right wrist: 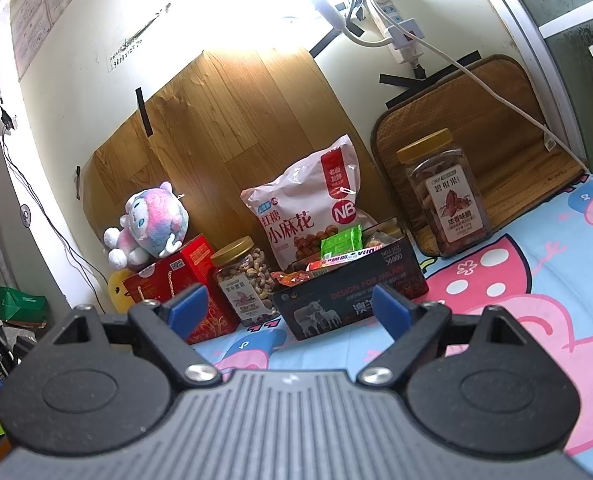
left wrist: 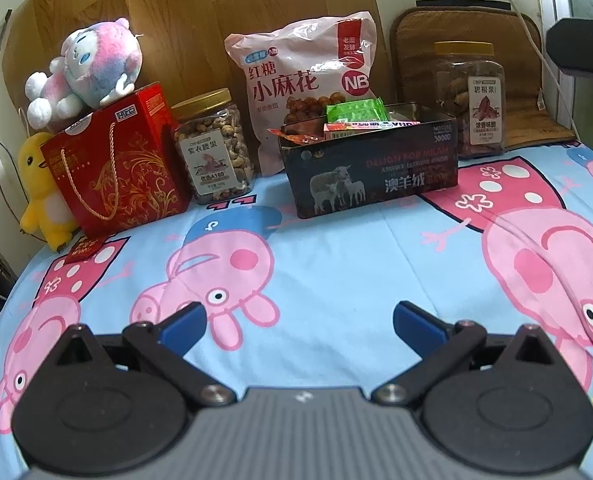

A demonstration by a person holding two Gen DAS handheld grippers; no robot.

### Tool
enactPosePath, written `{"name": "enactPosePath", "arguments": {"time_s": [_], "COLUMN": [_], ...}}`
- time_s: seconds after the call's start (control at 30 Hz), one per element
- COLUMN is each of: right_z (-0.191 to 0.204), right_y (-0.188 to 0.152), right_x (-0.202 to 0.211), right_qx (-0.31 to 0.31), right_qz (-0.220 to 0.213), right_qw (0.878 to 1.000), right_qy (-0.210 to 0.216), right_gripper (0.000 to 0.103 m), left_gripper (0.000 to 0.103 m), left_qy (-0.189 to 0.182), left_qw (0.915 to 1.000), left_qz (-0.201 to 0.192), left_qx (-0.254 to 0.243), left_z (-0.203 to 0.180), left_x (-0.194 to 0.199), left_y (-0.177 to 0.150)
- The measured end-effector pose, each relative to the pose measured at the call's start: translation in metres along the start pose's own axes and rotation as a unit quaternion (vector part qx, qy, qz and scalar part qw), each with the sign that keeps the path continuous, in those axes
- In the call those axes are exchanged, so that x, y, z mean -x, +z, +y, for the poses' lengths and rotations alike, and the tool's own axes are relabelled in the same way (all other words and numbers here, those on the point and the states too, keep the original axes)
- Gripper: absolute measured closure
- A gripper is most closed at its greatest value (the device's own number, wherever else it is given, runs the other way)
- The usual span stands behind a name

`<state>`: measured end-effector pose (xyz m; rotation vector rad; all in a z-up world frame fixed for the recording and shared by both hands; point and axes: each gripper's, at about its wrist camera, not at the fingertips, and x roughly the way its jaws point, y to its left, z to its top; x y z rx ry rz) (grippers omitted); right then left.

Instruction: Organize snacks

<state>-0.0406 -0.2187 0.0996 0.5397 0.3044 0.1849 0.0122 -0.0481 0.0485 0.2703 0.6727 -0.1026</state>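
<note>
Black box (left wrist: 370,170) of snacks (left wrist: 354,118) on bed (left wrist: 336,264), by pink bag (left wrist: 304,80) | nut jar (left wrist: 214,148) left, pecan jar (left wrist: 470,100) right | left claw (left wrist: 298,322) wide, empty | right claw (right wrist: 290,310) wide, empty

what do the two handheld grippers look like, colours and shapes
Both look alike: the left gripper and right gripper each have two blue finger pads on black linkage arms with silver pivot screws, round black housings on either side, and a ribbed grey body in the middle. No cables or sleeves show.
</note>
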Motion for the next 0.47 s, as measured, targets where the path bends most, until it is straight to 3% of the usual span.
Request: {"name": "enactPosePath", "arguments": {"time_s": [0.47], "right_z": [0.0007], "right_y": [-0.0024], "right_x": [0.002], "right_qx": [0.002], "right_qz": [-0.001], "right_qw": [1.0], "right_qy": [-0.006], "right_gripper": [0.012], "left_gripper": [0.0], "left_qy": [-0.013], "left_qw": [0.9999], "left_qz": [-0.002], "left_qx": [0.0], "left_z": [-0.0011], "left_x": [0.0025], "left_y": [0.0007]}}
